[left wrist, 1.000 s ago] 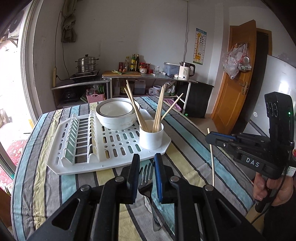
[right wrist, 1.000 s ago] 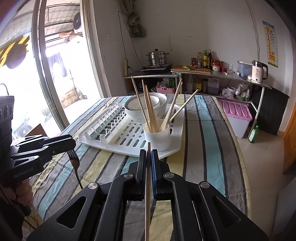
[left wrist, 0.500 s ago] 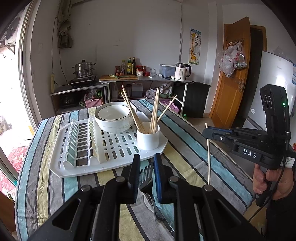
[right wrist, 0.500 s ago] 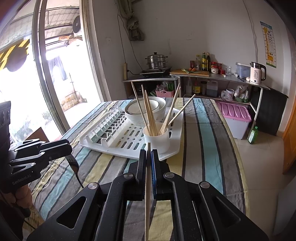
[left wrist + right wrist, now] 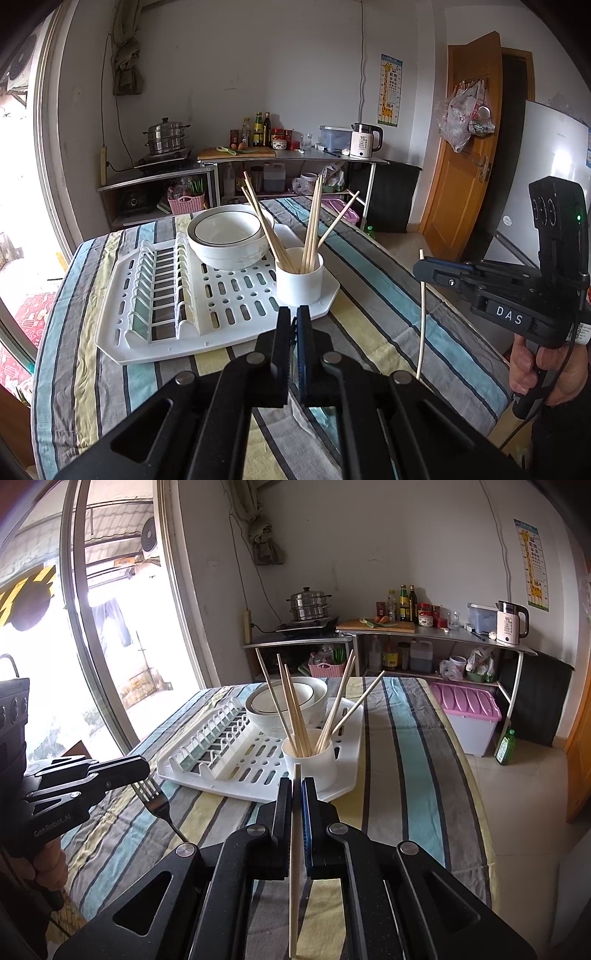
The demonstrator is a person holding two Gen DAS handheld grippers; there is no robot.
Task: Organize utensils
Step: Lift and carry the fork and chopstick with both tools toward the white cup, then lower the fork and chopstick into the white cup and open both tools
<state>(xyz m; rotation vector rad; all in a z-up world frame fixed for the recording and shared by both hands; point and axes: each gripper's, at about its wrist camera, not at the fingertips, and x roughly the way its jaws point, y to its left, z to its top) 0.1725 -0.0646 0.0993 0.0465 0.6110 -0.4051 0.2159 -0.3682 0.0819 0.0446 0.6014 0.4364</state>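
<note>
pale wooden chopstick [image 5: 295,856] pinched upright in right gripper [image 5: 296,786], dark metal fork [image 5: 155,802] tines-up in just-closed left gripper [image 5: 293,314] over striped table [image 5: 373,295], white cup [image 5: 300,282] on drying rack [image 5: 207,314] w/ several chopsticks, empty bowls [image 5: 227,240] behind.

Tabletop [image 5: 388,266]: covered by a striped cloth [image 5: 410,775] in grey, teal, yellow and white, somewhat wrinkled.

Directly on the cloth: one white plastic rack [image 5: 221,306] (slotted base, a row of plate dividers along its left side).

On the rack: white bowls [image 5: 229,236], stacked, at the far end; a white cup [image 5: 299,282] at the near right corner, just beside the bowls, holding several wooden chopsticks [image 5: 312,229] that lean apart.
</note>
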